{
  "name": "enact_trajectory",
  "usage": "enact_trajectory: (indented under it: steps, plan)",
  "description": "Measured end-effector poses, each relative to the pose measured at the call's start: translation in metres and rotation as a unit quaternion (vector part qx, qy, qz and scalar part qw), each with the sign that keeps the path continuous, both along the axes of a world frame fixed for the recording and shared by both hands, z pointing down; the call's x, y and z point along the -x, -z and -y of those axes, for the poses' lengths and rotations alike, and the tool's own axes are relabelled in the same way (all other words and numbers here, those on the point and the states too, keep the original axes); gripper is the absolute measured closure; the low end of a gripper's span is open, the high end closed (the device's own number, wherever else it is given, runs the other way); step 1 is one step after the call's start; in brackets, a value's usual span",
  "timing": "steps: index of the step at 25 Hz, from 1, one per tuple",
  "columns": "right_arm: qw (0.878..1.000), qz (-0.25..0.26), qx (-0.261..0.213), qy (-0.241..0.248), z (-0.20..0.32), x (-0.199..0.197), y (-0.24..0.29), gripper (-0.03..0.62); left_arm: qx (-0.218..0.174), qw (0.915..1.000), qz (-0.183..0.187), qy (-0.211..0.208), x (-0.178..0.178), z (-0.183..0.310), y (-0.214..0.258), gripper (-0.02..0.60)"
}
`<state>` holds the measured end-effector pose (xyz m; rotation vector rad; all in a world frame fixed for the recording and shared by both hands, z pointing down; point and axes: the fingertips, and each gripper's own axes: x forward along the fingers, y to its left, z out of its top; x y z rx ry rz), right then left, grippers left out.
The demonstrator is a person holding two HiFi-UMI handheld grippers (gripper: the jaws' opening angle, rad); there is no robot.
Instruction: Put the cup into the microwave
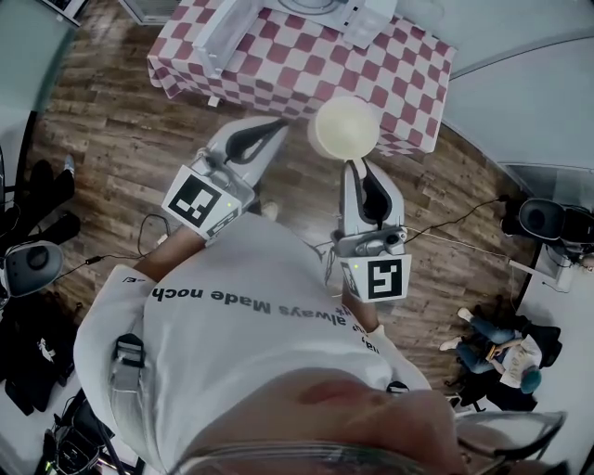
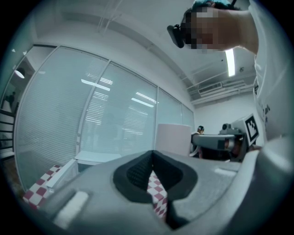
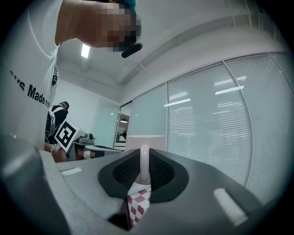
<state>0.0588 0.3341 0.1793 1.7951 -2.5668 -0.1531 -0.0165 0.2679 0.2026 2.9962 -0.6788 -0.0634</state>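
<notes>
A cream cup (image 1: 344, 129) is held up above the near edge of the checkered table (image 1: 306, 70). My right gripper (image 1: 354, 167) is shut on its handle; in the right gripper view the thin white handle (image 3: 144, 161) stands between the black pads, with the cup body (image 3: 146, 142) behind them. My left gripper (image 1: 277, 124) is shut with nothing in it, just left of the cup, and its view shows the cup (image 2: 173, 137) to the right beyond the closed jaws. The white microwave (image 1: 327, 9) stands at the table's far edge, with its door (image 1: 220, 35) swung open.
Wooden floor surrounds the table. Cables (image 1: 139, 243), bags and a grey headset-like device (image 1: 33, 264) lie at the left. Someone sits on the floor at the lower right (image 1: 506, 348). Glass partition walls (image 2: 105, 124) stand beyond the table.
</notes>
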Motion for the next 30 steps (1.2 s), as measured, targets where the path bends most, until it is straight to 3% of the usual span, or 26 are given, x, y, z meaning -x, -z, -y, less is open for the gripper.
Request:
enact_trajectory:
  steps: [8, 23, 30]
  plan:
    - [1.0, -0.004, -0.004, 0.003, 0.074, 0.008, -0.003, 0.554, -0.005, 0.9999, -0.008, 0.004, 0.01, 0.077, -0.002, 0.578]
    - [1.0, -0.006, -0.011, -0.01, 0.289, 0.026, 0.011, 0.554, -0.002, 0.9998, -0.021, -0.007, 0.029, 0.289, 0.009, 0.578]
    - [1.0, -0.01, -0.011, -0.013, 0.348, 0.033, 0.005, 0.554, 0.007, 0.9997, -0.022, -0.007, 0.035, 0.349, -0.002, 0.578]
